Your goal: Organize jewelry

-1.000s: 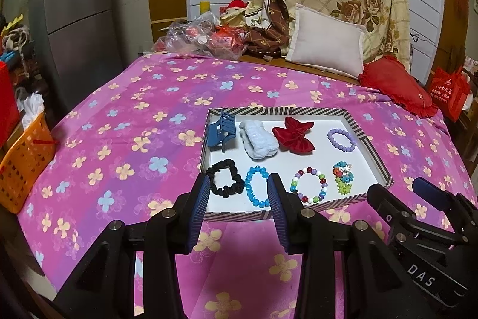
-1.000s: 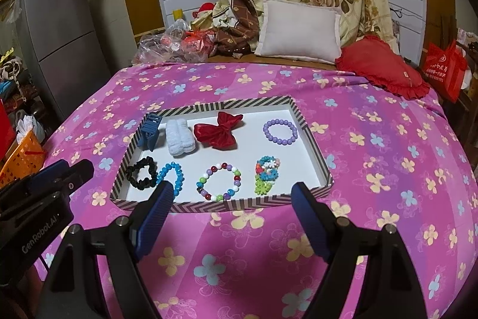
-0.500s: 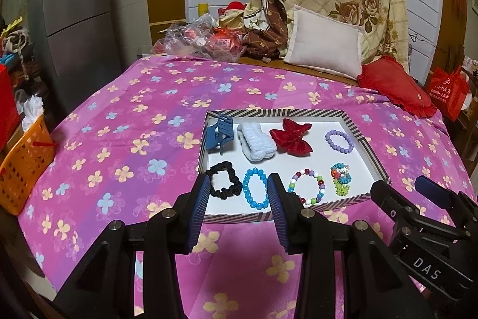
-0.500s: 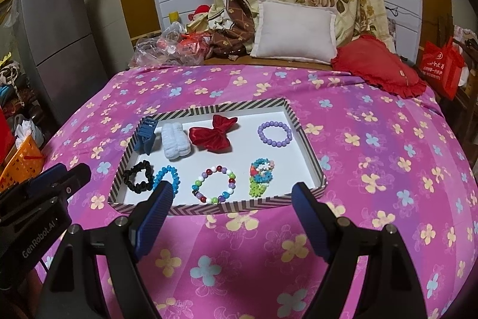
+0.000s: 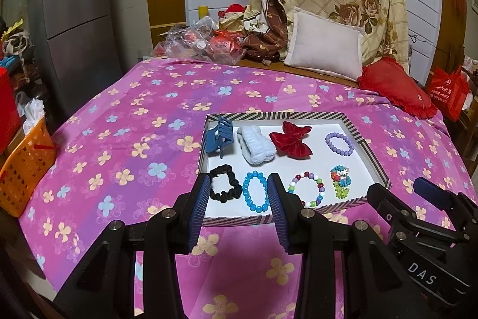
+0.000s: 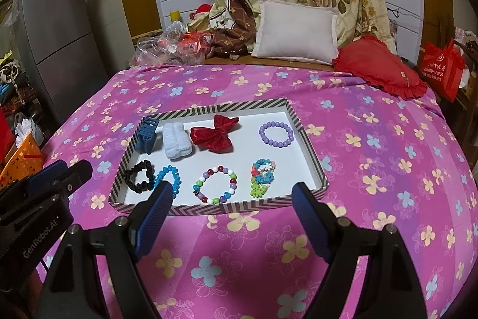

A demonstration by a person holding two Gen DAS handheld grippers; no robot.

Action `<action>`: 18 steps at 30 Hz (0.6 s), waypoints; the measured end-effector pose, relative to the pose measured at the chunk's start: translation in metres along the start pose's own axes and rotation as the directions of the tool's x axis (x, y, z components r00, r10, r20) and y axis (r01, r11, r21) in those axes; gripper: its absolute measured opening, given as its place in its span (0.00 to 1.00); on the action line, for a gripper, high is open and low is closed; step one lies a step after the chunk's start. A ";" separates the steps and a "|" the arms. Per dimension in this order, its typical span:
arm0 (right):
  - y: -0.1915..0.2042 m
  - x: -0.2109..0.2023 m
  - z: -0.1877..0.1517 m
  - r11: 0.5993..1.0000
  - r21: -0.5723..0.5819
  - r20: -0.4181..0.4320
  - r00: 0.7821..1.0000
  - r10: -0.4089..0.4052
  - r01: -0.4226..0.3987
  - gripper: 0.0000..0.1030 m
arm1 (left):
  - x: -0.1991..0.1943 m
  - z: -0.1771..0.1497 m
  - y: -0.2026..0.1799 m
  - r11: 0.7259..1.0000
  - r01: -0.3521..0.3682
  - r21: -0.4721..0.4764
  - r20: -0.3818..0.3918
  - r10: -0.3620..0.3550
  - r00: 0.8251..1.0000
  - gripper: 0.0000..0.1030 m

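A striped-rim white tray [image 6: 307, 145] [image 5: 370, 151] lies on the pink flowered bedspread. In it lie a blue hair claw [image 6: 146, 133], a white scrunchie [image 6: 177, 140], a red bow [image 6: 215, 134], a purple bead bracelet [image 6: 276, 134], a black scrunchie [image 6: 139, 176], a blue bead bracelet [image 5: 254, 191], a multicolour bead bracelet [image 6: 214, 184] and a colourful bead cluster [image 6: 262, 177]. My left gripper [image 5: 237, 193] is open and empty, held above the tray's near left edge. My right gripper [image 6: 231, 201] is wide open and empty, held before the tray's near rim.
An orange basket [image 5: 22, 166] stands off the bed's left edge beside a grey fridge [image 5: 74, 20]. At the bed's head lie plastic bags [image 5: 194, 41], a white pillow [image 6: 297, 32], a red cushion [image 6: 379, 65] and a folded quilt. A red bag [image 6: 442, 68] hangs at the right.
Both grippers have drawn back and risen slightly, so the tray sits a little farther off in both views. Both stay open and empty. The jewellery has not moved.
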State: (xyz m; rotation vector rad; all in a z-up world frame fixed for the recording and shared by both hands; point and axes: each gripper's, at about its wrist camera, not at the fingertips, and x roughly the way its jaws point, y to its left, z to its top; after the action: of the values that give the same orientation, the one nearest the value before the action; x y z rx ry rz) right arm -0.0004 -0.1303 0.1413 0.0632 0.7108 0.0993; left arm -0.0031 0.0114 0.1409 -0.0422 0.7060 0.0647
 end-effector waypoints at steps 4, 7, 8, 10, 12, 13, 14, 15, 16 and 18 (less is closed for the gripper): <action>0.000 0.000 0.000 1.000 0.004 -0.001 1.000 0.002 -0.002 0.82 | 0.000 -0.001 0.002 1.000 -0.002 -0.006 -0.002 0.002 1.000 0.29; 0.000 0.000 0.000 1.000 0.002 0.000 1.000 -0.001 0.001 0.82 | 0.002 -0.001 0.004 1.000 -0.003 -0.007 -0.007 0.003 1.000 0.29; 0.000 0.000 0.000 1.000 0.001 0.000 1.000 0.000 0.000 0.82 | 0.002 -0.002 0.004 1.000 -0.005 -0.006 -0.009 0.005 1.000 0.29; 0.000 0.000 0.000 1.000 0.001 0.000 1.000 0.001 -0.001 0.82 | 0.002 -0.002 0.003 1.000 -0.011 -0.001 -0.007 0.011 1.000 0.29; 0.000 0.000 0.000 1.000 0.002 -0.001 1.000 0.001 -0.001 0.82 | 0.003 -0.003 0.003 1.000 -0.011 -0.001 -0.009 0.011 1.000 0.29; 0.000 0.000 0.000 1.000 0.002 -0.001 1.000 0.001 -0.001 0.82 | 0.003 -0.003 0.003 1.000 -0.010 -0.003 -0.009 0.010 1.000 0.29; 0.000 0.000 0.000 1.000 0.002 -0.001 1.000 0.001 -0.001 0.82 | 0.003 -0.003 0.002 1.000 -0.010 -0.003 -0.010 0.010 1.000 0.29; 0.000 0.000 0.000 1.000 0.002 -0.001 1.000 0.000 0.000 0.82 | 0.003 -0.003 0.002 1.000 -0.011 -0.003 -0.010 0.011 1.000 0.29; 0.000 0.000 0.000 1.000 0.002 -0.001 1.000 0.000 0.000 0.82 | 0.003 -0.003 0.002 1.000 -0.012 -0.001 -0.008 0.012 1.000 0.29; -0.001 0.001 0.000 1.000 0.004 -0.001 1.000 0.000 0.000 0.82 | 0.003 -0.003 0.002 1.000 -0.012 -0.001 -0.007 0.012 1.000 0.29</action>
State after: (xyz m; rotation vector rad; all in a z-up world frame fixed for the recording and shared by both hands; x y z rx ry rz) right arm 0.0000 -0.1310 0.1409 0.0666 0.7118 0.0981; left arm -0.0032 0.0130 0.1368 -0.0388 0.7137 0.0765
